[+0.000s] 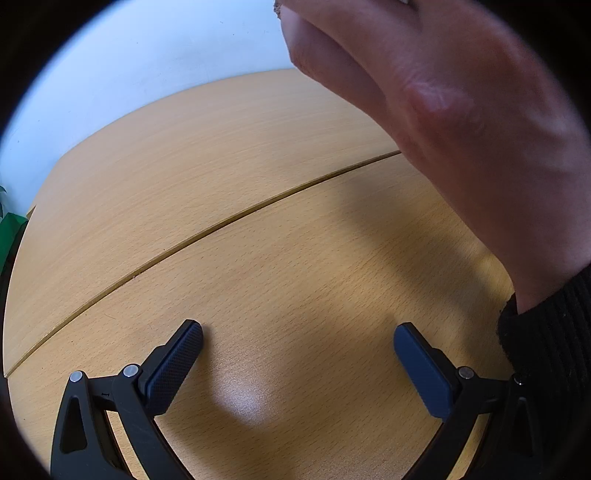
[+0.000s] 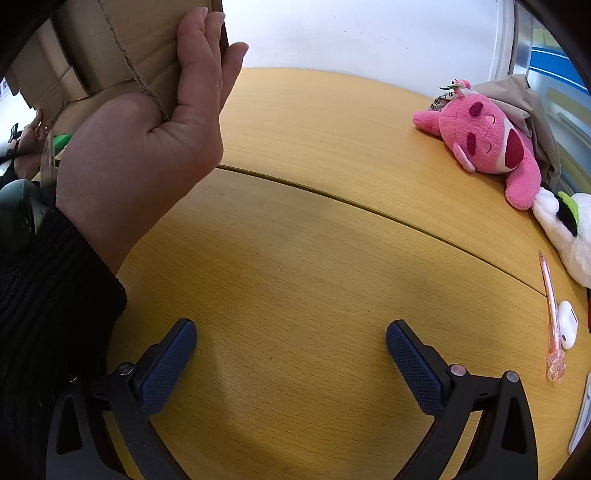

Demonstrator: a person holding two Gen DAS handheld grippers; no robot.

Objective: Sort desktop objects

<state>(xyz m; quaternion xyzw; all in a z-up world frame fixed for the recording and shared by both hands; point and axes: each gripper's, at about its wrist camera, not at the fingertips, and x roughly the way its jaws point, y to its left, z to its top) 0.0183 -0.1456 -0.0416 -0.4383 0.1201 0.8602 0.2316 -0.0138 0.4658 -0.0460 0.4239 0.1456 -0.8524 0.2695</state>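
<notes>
My left gripper [image 1: 298, 341] is open and empty, low over the bare wooden desk [image 1: 221, 177]. My right gripper [image 2: 291, 339] is open and empty over the desk [image 2: 314, 258]. In the right wrist view a pink plush toy [image 2: 487, 144] lies at the far right, a white plush toy [image 2: 565, 229] below it, then a pink pen [image 2: 551, 306] and a white earbud case [image 2: 567, 325] near the right edge. A bare hand [image 2: 147, 147] holds a cardboard box [image 2: 122, 48] at upper left. The same hand [image 1: 443, 110] fills the upper right of the left wrist view.
A beige cloth [image 2: 517, 96] lies behind the pink plush. A seam [image 2: 369, 210] runs across the desk. A white wall [image 2: 351, 33] stands behind it. A green object [image 1: 11, 229] shows past the desk's left edge. A black sleeve [image 2: 44, 295] is close to my right gripper's left finger.
</notes>
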